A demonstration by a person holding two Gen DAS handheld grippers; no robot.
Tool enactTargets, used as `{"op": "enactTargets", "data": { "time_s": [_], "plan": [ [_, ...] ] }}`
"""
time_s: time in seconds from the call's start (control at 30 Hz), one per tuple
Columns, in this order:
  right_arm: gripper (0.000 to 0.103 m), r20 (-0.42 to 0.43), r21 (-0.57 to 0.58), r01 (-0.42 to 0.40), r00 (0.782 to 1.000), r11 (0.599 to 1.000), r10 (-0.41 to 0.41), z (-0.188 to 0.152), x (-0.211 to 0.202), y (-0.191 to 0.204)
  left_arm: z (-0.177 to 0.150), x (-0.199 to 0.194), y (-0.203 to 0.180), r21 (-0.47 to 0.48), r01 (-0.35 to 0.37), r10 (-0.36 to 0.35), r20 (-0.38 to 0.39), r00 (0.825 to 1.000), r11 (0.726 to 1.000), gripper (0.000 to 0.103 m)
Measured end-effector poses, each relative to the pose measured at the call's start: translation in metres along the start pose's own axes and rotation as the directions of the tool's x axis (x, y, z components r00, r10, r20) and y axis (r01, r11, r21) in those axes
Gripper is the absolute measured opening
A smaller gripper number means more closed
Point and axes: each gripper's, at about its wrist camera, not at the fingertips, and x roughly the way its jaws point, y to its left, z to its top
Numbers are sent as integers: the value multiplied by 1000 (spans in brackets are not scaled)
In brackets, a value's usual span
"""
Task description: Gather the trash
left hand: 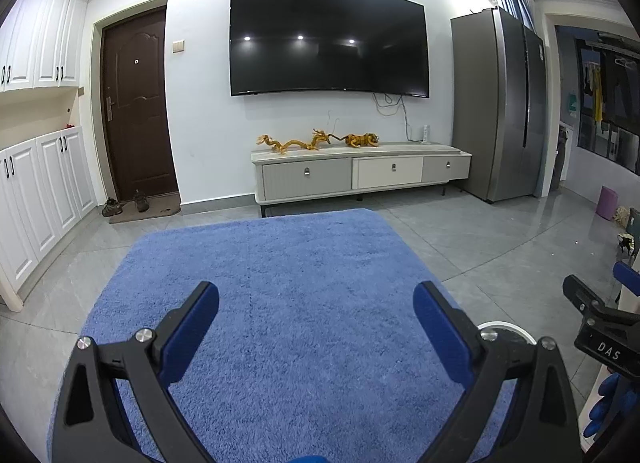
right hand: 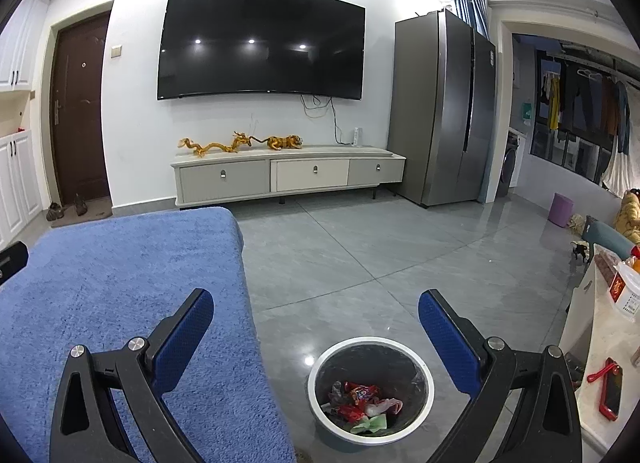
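Note:
A round white-rimmed trash bin (right hand: 427,373) with a dark liner stands on the grey floor beside a blue plush-covered table (right hand: 120,295). Inside lie red wrappers (right hand: 360,395) and green and white scraps. My right gripper (right hand: 316,325) is open and empty, above the bin and the table's right edge. My left gripper (left hand: 316,317) is open and empty above the bare blue surface (left hand: 280,283). The bin's rim (left hand: 506,327) peeks out behind the left gripper's right finger. The right gripper's body (left hand: 600,327) shows at the right edge of the left wrist view.
A TV cabinet (right hand: 288,175) with golden dragon figures stands under a wall TV. A grey fridge (right hand: 444,111) is at the right. A white counter (right hand: 600,343) with a red phone (right hand: 610,389) is close at the right. A purple stool (right hand: 560,210) stands on the floor.

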Motion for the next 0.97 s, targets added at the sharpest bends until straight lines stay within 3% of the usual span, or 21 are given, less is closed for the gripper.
{"op": "enactTargets", "data": {
  "time_s": [0.97],
  "plan": [
    [103, -59, -31, 38, 997, 999, -40, 3, 29, 9, 0, 33, 11, -22, 32, -33, -39, 999, 999, 98]
  ]
}}
